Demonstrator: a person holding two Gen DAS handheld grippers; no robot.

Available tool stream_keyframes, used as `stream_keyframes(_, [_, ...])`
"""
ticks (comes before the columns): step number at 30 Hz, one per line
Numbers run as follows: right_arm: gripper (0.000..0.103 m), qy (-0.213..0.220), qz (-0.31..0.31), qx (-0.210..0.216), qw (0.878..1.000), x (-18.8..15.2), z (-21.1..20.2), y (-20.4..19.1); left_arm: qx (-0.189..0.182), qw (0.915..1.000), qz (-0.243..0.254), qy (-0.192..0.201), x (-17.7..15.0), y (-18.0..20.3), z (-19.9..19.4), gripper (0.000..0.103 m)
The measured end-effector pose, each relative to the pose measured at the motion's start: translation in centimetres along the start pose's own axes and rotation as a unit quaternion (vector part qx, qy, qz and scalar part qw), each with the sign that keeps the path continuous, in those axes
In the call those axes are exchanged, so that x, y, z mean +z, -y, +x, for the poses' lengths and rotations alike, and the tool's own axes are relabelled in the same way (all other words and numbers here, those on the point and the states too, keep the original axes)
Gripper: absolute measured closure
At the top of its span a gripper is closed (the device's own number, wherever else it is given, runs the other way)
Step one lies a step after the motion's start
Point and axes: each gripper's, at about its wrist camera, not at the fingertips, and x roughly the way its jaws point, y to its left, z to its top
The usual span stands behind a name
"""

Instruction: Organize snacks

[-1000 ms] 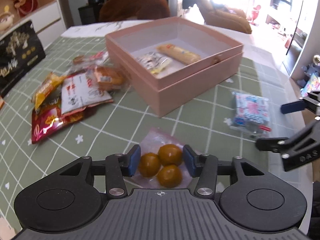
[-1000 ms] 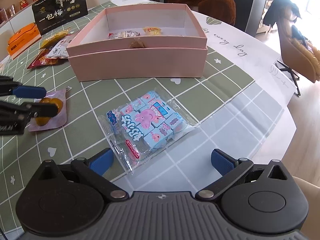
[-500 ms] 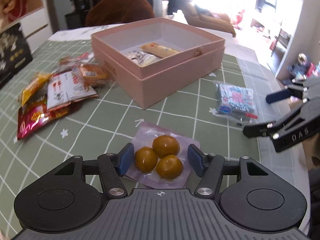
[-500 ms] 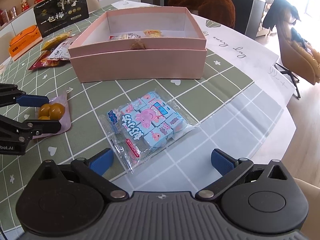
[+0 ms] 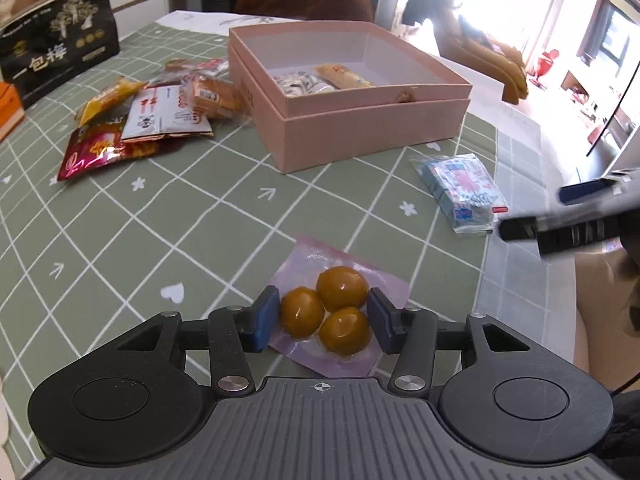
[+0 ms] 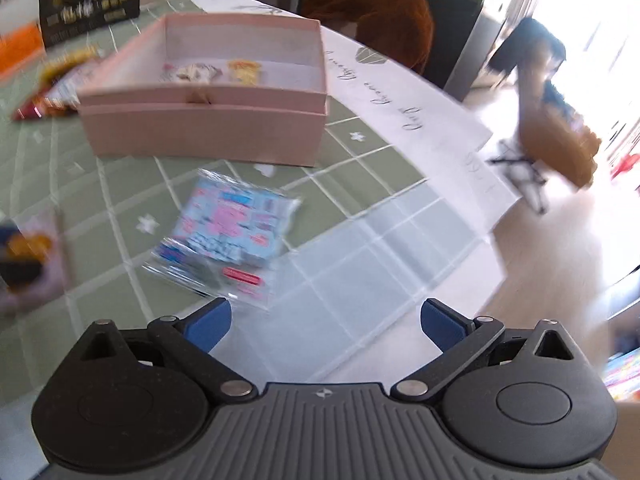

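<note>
- The left tongs (image 5: 322, 322) straddle the pouch of 3 brown balls (image 5: 326, 314), low in the centre of the left wrist view; the pouch lies flat on the green checked desk (image 5: 180, 220).
- Their jaws have just been closing with the pouch between them. The left pad (image 5: 262, 318) sits right against the nearest ball and the right pad just beside another, so I judge them released, not yet clenched on it.
- The pouch's long axis runs away from the tongs toward the upper left of the frame, so the pads bracket its short width.
- The pink box (image 5: 360, 120), holding 2 snacks, stands beyond the pouch, above centre.
- The right tongs (image 6: 324, 326) gape with nothing between the jaws; the blue-and-pink packet (image 6: 232, 228) lies ahead, left of their midline, in a blurred frame.
- The left hand is plainly nearer the pouch; closing and lifting toward the box looks like the coming move.
</note>
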Motion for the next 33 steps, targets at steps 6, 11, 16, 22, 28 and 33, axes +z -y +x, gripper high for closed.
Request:
stream_keyframes(6, [0.001, -0.049, 0.096, 0.106, 0.988, 4.1, 2.6, -0.4, -0.012, 0.9997, 0.024, -0.001, -0.1, 0.0, -0.1, 0.049])
stream_keyframes(11, [0.001, -0.086, 0.027, 0.052, 0.995, 5.9, 5.0, -3.9, -0.017, 0.9984, 0.053, -0.012, 0.1, 0.2, 0.0, 0.049])
stream_keyframes(16, [0.011, -0.082, 0.014, 0.069, 0.994, 5.6, 4.5, -3.7, -0.014, 0.9966, 0.077, -0.025, 0.3, 0.7, 0.4, 0.045])
stream_keyframes(22, [0.044, -0.085, 0.021, 0.076, 0.993, 5.0, 2.8, -1.9, -0.026, 0.9973, 0.068, -0.009, -0.3, 0.2, 0.1, 0.044])
stream_keyframes(28, [0.044, -0.070, 0.033, 0.119, 0.990, 3.8, -1.0, -0.5, -0.007, 0.9980, 0.047, 0.041, -1.7, 0.5, -0.6, 0.049])
stream_keyframes(33, [0.044, -0.045, 0.033, 0.124, 0.991, 3.7, -4.0, 0.4, 0.009, 0.9971, 0.047, 0.059, -2.4, 1.4, -1.1, 0.051])
